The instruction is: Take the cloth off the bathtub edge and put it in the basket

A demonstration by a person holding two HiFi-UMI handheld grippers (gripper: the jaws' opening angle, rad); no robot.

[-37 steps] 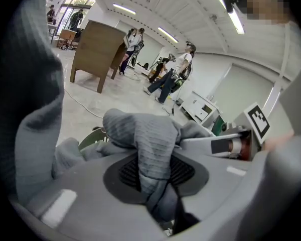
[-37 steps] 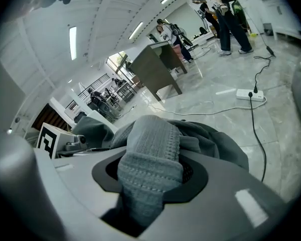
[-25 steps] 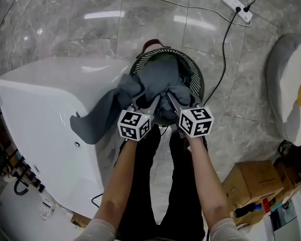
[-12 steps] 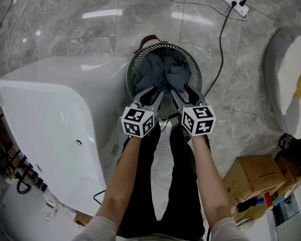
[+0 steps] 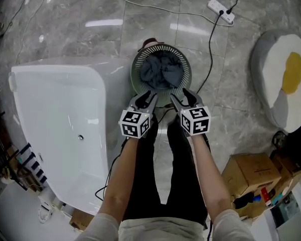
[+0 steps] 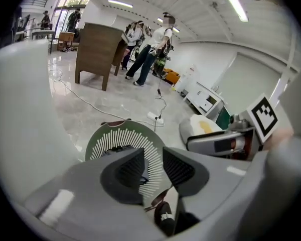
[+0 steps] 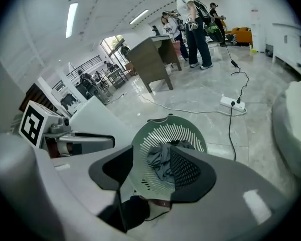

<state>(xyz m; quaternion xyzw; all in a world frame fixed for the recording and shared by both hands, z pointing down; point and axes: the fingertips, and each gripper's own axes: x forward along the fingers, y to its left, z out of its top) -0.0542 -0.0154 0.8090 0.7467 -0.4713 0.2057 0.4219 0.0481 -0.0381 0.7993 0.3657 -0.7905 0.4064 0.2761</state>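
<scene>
The grey cloth (image 5: 161, 70) lies bunched inside the round green slatted basket (image 5: 138, 64), which stands on the floor beside the white bathtub (image 5: 60, 134). The tub's edge is bare. My left gripper (image 5: 148, 97) and right gripper (image 5: 180, 97) hover side by side just near of the basket, above its near rim. Both are open with nothing between the pads. In the right gripper view the cloth (image 7: 160, 159) shows in the basket (image 7: 150, 139) past my right gripper (image 7: 150, 170). The left gripper view shows the basket (image 6: 105, 139) beyond my left gripper (image 6: 153, 167).
A power strip (image 5: 220, 11) and its black cable (image 5: 210, 49) lie on the marble floor beyond the basket. An egg-shaped cushion (image 5: 283, 82) sits at the right, a cardboard box (image 5: 253, 177) near right. The person's legs (image 5: 165, 185) stand below the grippers. People stand by a brown desk (image 6: 98, 54) far off.
The cloth, hanging from the tub edge and held by both grippers, went into the basket and was let go. Both grippers have drawn back toward me, empty.
</scene>
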